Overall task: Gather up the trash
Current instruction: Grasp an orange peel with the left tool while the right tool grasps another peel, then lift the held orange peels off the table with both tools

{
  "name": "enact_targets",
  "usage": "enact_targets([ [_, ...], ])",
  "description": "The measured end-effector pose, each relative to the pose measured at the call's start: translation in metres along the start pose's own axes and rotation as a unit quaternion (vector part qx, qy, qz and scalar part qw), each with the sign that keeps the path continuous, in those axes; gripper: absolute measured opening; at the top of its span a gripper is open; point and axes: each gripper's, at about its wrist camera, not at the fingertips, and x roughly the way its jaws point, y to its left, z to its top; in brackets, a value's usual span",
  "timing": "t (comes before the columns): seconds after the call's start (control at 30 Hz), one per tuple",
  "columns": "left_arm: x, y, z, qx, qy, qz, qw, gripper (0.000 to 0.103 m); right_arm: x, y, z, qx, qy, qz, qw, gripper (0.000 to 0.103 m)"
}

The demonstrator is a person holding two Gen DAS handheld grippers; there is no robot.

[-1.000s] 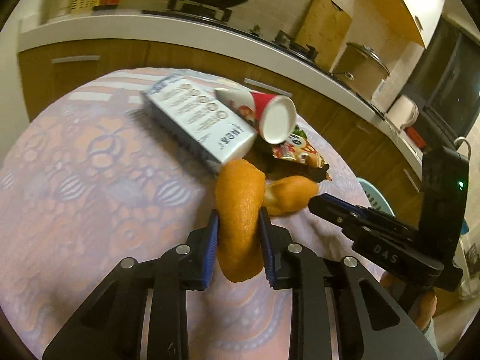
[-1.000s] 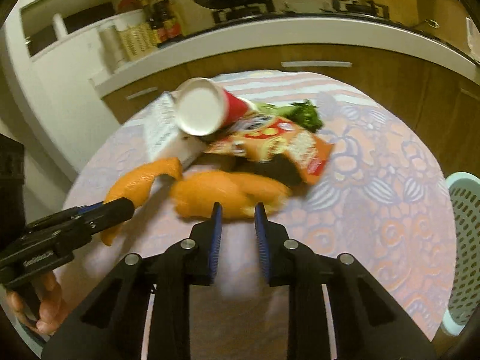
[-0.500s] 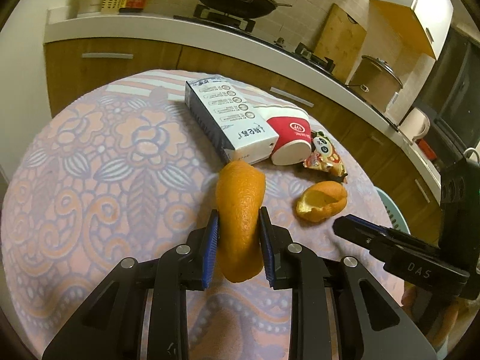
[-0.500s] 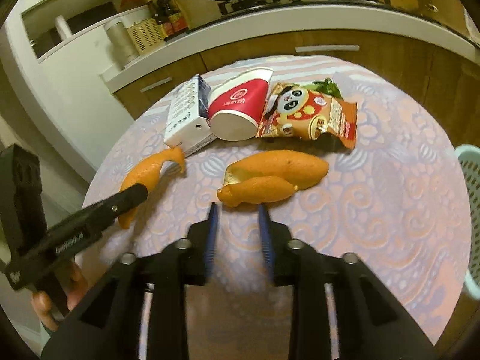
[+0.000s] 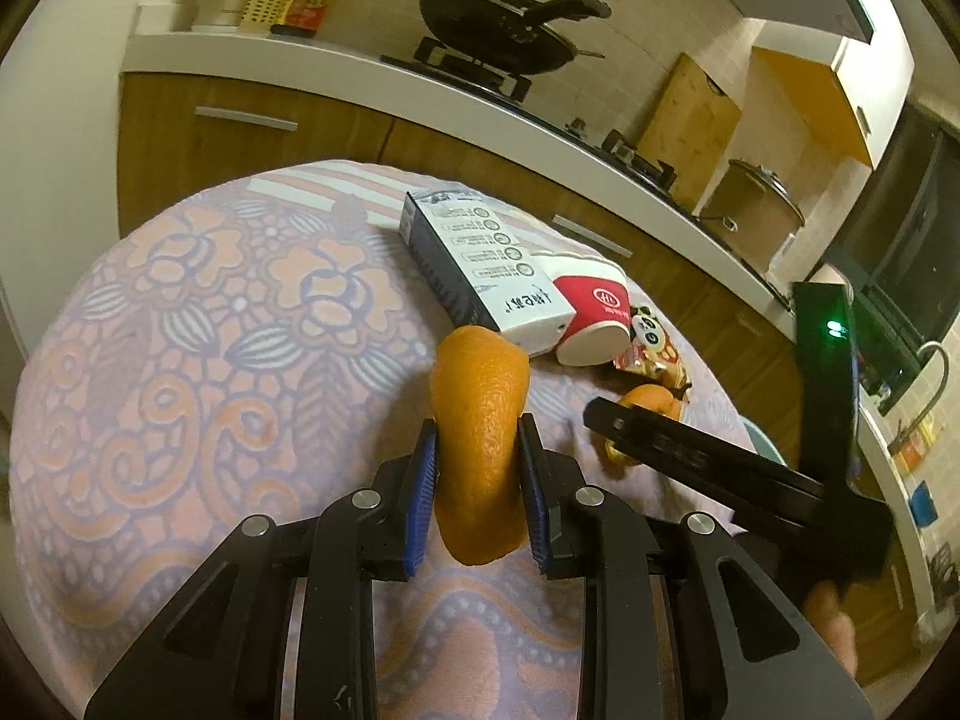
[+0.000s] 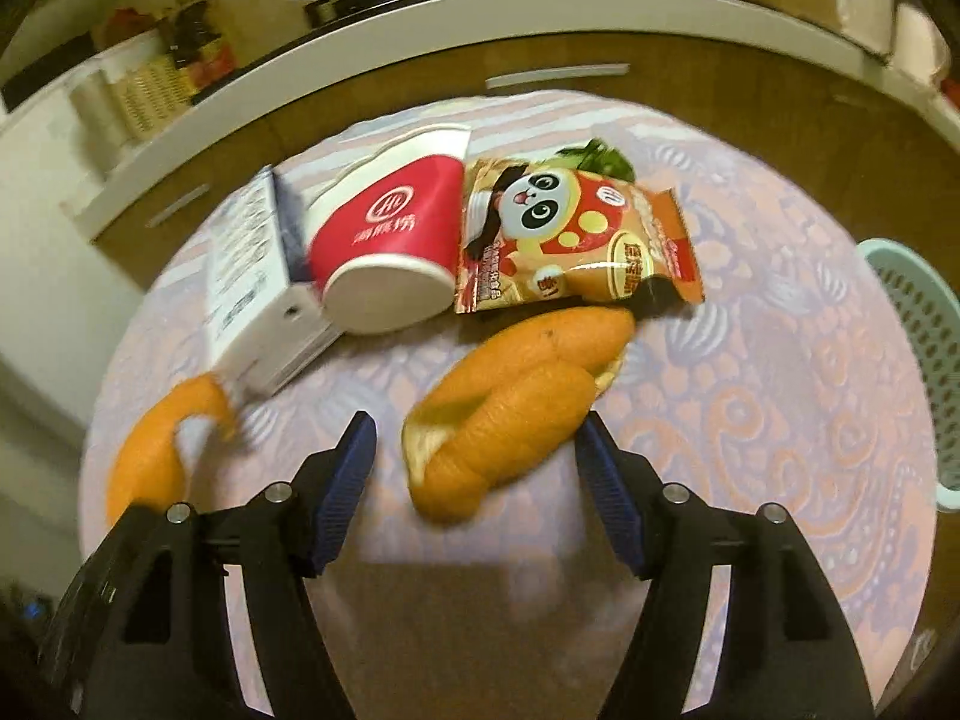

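Note:
My left gripper [image 5: 478, 438] is shut on a strip of orange peel [image 5: 480, 432], held above the round table; the same strip shows in the right wrist view [image 6: 162, 438]. My right gripper [image 6: 474, 432] is open, its fingers on either side of a second, larger orange peel [image 6: 516, 402] lying on the tablecloth. Behind it lie a red paper cup [image 6: 390, 246] on its side, a white carton [image 6: 252, 294] and a panda snack wrapper [image 6: 570, 240]. The right gripper [image 5: 606, 417] also shows in the left wrist view, in front of that second peel [image 5: 648, 402].
The table [image 5: 180, 360] has a pink and purple patterned cloth. A pale green plastic basket [image 6: 918, 330] stands beside the table at the right. A kitchen counter [image 5: 360, 66] with a wok and cupboards runs behind.
My right gripper has opened wide and moved forward around the larger peel. My left gripper still holds its peel and has pulled back a little from the carton.

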Motion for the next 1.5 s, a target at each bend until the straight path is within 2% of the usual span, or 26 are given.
enact_targets([
  [0.1,0.001,0.002,0.0,-0.005,0.004,-0.007,1.0,0.024,0.004,0.004,0.002,-0.002,-0.009,-0.032,0.999,0.068],
  [0.17,0.001,0.003,-0.001,-0.006,0.005,-0.01,0.9999,0.024,0.006,0.006,0.001,-0.019,-0.01,-0.049,0.999,0.06],
  [0.2,0.001,0.003,-0.001,-0.005,0.006,-0.011,0.9999,0.025,0.005,0.004,0.0,-0.025,-0.012,-0.056,0.998,0.052],
  [0.33,0.003,-0.002,-0.001,0.006,0.011,-0.013,0.9998,0.025,-0.012,-0.016,-0.004,-0.033,-0.019,0.003,0.999,0.031],
  [0.4,0.003,-0.007,-0.001,0.016,0.01,-0.012,0.9998,0.025,-0.022,-0.026,-0.009,-0.053,-0.023,0.027,0.998,0.03],
  [0.53,0.003,-0.017,-0.003,0.029,0.013,-0.01,0.9994,0.025,-0.037,-0.042,-0.024,-0.119,-0.015,0.082,0.989,0.029],
  [0.63,0.005,-0.023,-0.007,0.027,0.024,-0.025,0.999,0.025,-0.045,-0.051,-0.032,-0.165,0.001,0.102,0.981,0.03],
  [0.73,0.008,-0.032,-0.011,0.037,0.031,-0.024,0.9986,0.025,-0.047,-0.063,-0.037,-0.185,0.021,0.109,0.977,0.032],
  [0.8,0.011,-0.037,-0.014,0.044,0.035,-0.023,0.9982,0.025,-0.049,-0.07,-0.041,-0.176,0.022,0.101,0.979,0.034],
  [0.87,0.012,-0.04,-0.014,0.048,0.036,-0.021,0.998,0.025,-0.05,-0.082,-0.04,-0.15,0.031,0.113,0.982,0.041],
  [0.93,0.013,-0.041,-0.015,0.051,0.038,-0.019,0.9978,0.025,-0.049,-0.09,-0.039,-0.128,0.034,0.107,0.985,0.058],
  [1.07,0.016,-0.042,-0.014,0.052,0.041,-0.017,0.9977,0.025,-0.042,-0.089,-0.037,-0.09,0.045,0.129,0.987,0.059],
  [1.2,0.017,-0.046,-0.014,0.054,0.041,-0.022,0.9974,0.025,-0.042,-0.075,-0.04,-0.053,0.031,0.079,0.995,0.061],
  [1.27,0.016,-0.051,-0.015,0.057,0.042,-0.024,0.9972,0.025,-0.042,-0.07,-0.043,-0.053,0.023,0.058,0.997,0.059],
  [1.3,0.016,-0.054,-0.015,0.06,0.041,-0.025,0.997,0.025,-0.043,-0.066,-0.046,-0.061,0.015,0.032,0.998,0.048],
  [1.33,0.015,-0.056,-0.015,0.062,0.04,-0.026,0.9969,0.025,-0.043,-0.064,-0.047,-0.068,0.01,0.024,0.997,0.039],
  [1.4,0.013,-0.06,-0.015,0.065,0.038,-0.029,0.9967,0.025,-0.048,-0.067,-0.048,-0.067,0.006,0.041,0.997,0.032],
  [1.5,0.01,-0.069,-0.013,0.069,0.034,-0.038,0.9963,0.025,-0.058,-0.077,-0.047,-0.061,-0.005,0.048,0.997,0.028],
])
